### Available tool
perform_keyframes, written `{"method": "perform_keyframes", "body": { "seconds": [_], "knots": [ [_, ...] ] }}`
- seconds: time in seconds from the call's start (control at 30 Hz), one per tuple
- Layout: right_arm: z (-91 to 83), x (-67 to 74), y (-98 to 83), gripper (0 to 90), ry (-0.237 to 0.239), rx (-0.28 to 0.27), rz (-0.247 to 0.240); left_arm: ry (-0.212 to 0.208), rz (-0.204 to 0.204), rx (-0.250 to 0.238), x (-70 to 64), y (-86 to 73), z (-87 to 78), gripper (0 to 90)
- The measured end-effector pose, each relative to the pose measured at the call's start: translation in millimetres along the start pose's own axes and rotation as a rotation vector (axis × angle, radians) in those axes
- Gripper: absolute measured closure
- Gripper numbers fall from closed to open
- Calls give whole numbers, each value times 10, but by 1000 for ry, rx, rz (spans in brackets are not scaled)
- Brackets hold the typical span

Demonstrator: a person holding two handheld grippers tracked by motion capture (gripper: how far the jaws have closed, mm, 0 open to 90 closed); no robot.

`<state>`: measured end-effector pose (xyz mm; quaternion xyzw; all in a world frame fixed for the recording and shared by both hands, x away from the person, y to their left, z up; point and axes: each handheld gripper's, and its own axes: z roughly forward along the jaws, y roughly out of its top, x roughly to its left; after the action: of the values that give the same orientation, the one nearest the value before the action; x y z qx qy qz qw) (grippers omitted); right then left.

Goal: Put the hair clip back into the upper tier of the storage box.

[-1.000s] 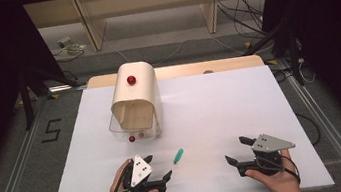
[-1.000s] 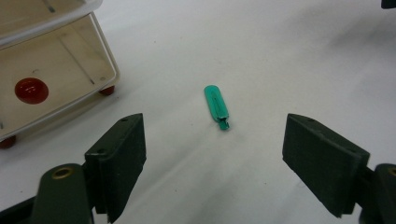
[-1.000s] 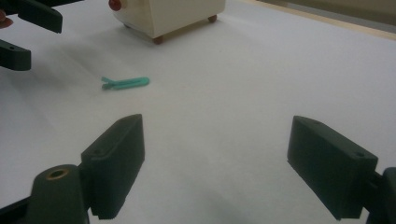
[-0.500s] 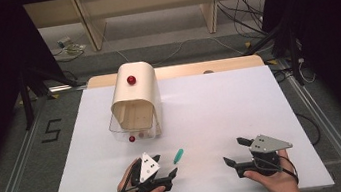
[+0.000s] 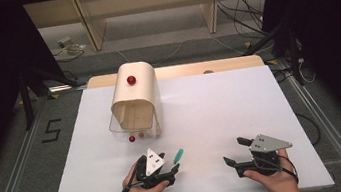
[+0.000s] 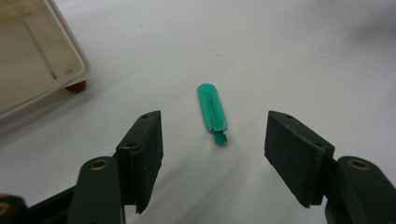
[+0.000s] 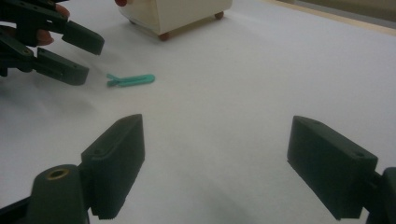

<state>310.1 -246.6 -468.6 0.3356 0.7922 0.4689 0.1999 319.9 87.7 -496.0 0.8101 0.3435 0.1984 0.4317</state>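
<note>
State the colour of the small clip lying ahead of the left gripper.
The clip is green, clearest in the left gripper view.

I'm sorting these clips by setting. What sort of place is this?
Probably a lab or recording workspace, not a home: a table under a white sheet stands between dark curtains, loose cables trail over the floor behind it, and a "5" is marked on the floor beside it.

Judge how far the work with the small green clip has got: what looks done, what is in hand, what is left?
Done: the left gripper has been brought up to the green clip, jaws either side of its line. In hand: those jaws have just been closing, yet the clip lies ahead of them on the white table, untouched. Left: grasping and lifting it. The right gripper rests open, apart.
</note>
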Motion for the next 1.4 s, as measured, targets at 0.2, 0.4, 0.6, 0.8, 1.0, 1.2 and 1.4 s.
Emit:
{"method": "perform_keyframes", "body": {
  "seconds": [0.2, 0.4, 0.6, 0.8, 1.0, 1.2, 1.4],
  "knots": [
    [-1, -7, -2, 202, 0, -1, -1, 0, 10, 21, -38, 27, 119, 411],
    [-1, -6, -2, 201, 0, 0, 1, 19, -8, 37, -27, 53, 164, 476],
    [3, -11, -1, 202, 1, -4, -1, 20, -8, 37, -47, 63, 184, 545],
    [-2, -10, -1, 202, -1, 0, -4, 9, 16, 55, -45, 67, 188, 626],
    [-3, 1, 1, 202, 2, 1, -6, -5, 11, 58, -58, 68, 204, 695],
    [-3, -2, 0, 202, 2, 0, -4, -21, 22, 73, -54, 71, 214, 732],
    [-4, 1, 0, 202, 5, 0, -6, -28, 25, 73, -60, 71, 215, 771]
  ]
}}
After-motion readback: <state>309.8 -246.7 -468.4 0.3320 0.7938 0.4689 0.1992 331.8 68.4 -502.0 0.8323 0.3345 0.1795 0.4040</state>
